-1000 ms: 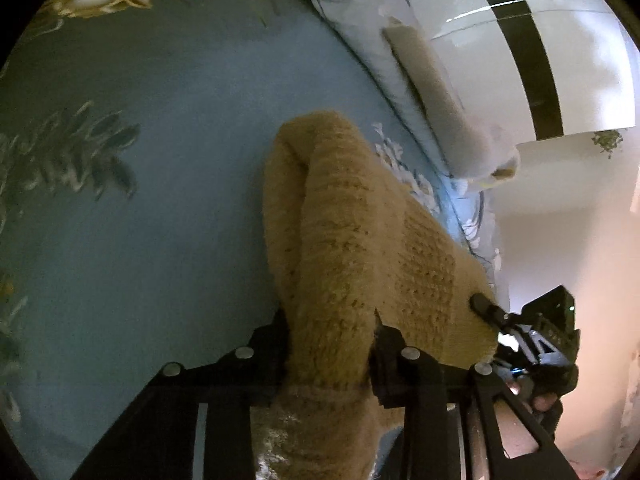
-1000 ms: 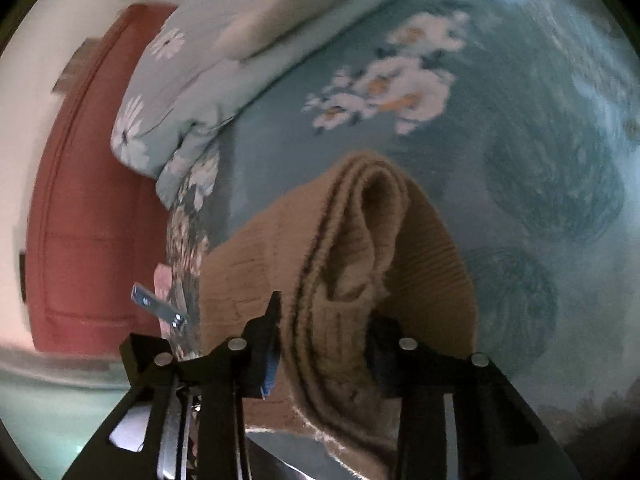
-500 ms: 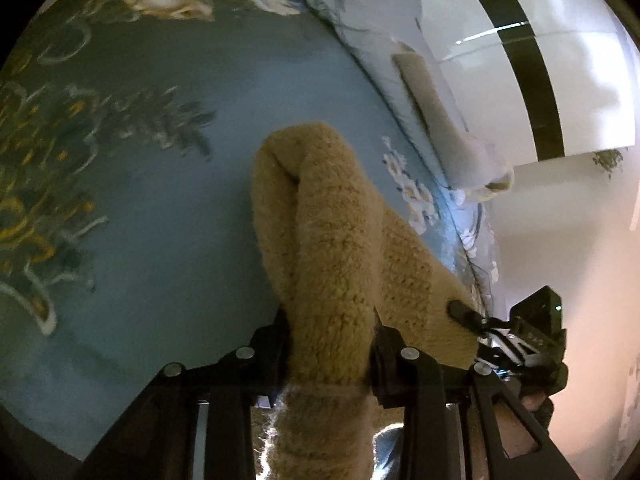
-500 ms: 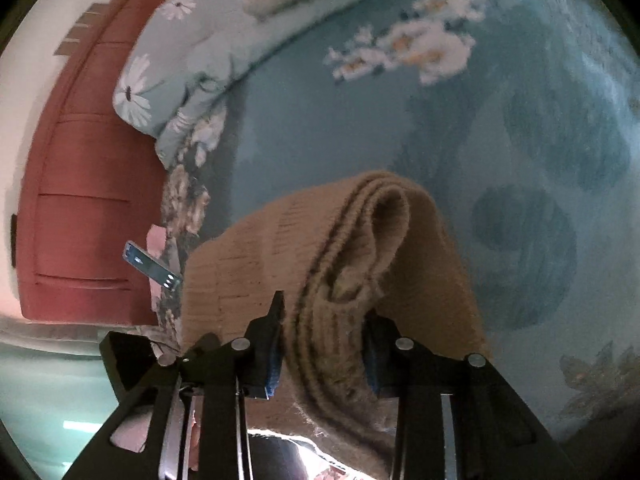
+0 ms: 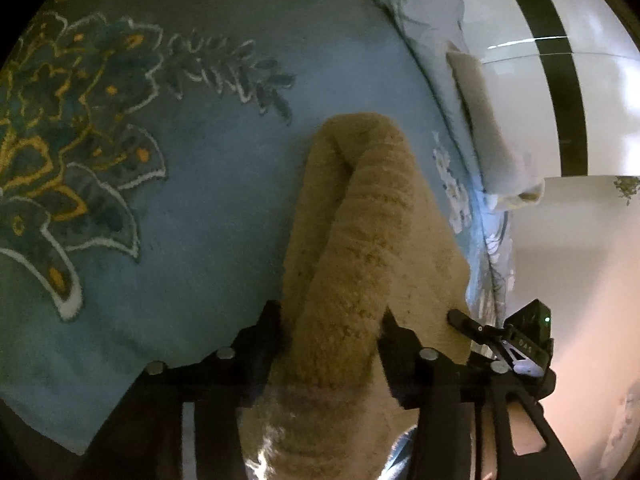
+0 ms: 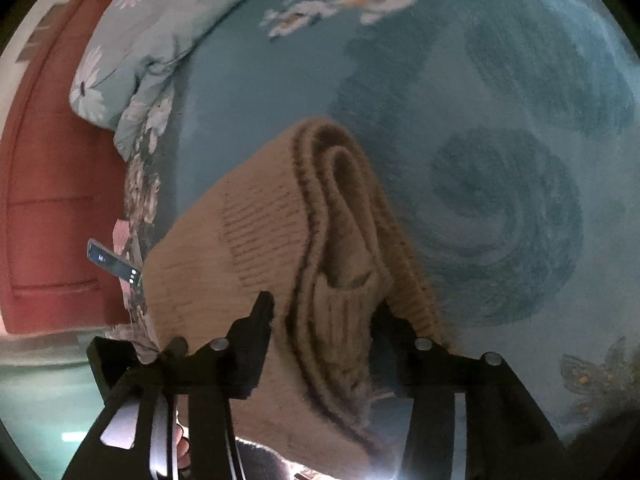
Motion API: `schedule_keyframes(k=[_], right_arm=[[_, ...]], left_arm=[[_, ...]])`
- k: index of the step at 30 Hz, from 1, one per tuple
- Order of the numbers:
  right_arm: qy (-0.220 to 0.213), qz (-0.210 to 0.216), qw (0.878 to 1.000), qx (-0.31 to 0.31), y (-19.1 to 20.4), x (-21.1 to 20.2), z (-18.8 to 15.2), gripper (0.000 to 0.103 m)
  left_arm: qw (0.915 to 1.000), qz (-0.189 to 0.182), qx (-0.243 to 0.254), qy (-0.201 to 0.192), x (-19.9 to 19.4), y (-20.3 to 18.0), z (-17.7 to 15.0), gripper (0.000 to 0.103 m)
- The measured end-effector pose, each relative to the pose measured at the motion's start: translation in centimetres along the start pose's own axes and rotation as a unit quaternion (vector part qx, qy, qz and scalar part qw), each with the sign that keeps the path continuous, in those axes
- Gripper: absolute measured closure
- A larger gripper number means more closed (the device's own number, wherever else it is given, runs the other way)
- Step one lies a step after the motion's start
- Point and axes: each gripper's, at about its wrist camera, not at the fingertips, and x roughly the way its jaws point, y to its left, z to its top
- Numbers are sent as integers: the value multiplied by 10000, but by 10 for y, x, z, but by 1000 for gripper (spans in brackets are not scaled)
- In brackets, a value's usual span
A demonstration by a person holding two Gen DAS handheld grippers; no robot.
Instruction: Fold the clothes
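A tan knitted sweater (image 5: 360, 240) hangs folded over a blue flowered bedspread (image 5: 180, 220). My left gripper (image 5: 332, 324) is shut on one bunched edge of it. My right gripper (image 6: 324, 312) is shut on the other edge of the sweater (image 6: 260, 232), whose layered folds run between the fingers. The right gripper also shows at the lower right of the left wrist view (image 5: 516, 344). The sweater spans between the two grippers, held above the bed.
A flowered pillow or quilt (image 6: 132, 60) lies at the bed's far edge, with a pale rolled cloth (image 5: 492, 140) on it. A red door (image 6: 52, 200) and a white wall with a black stripe (image 5: 560, 80) stand beyond the bed.
Both grippers have moved across the bed with the sweater. A large dark flower pattern has come into the left view, and the swirl pattern has grown larger in the right view.
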Motion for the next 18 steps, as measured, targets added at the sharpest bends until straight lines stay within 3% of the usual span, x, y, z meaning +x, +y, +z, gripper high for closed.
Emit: schedule_keyframes(k=[3,8,9,12,18], right_arm=[[-82,106,9998,163,-7,4,-1,50],[-158,74,9998,121,1,5,-5,49],[-158,60,9998,80,4,5,-6,59],[-125,234,9996,101,10,1,-10,69],[-132,309,9990,-286,34,-21,-13,70]], left_arm=[[9999,-54,-145,67,8,6,2,44],[9999,-17,-159,-21,9,3,2,45],[9999,21,-135,-92,8,1,0,52],[9996,89,27,-262,-1,-15,-5,68],[9976,166,415,-524,-22,-56,-15,71]])
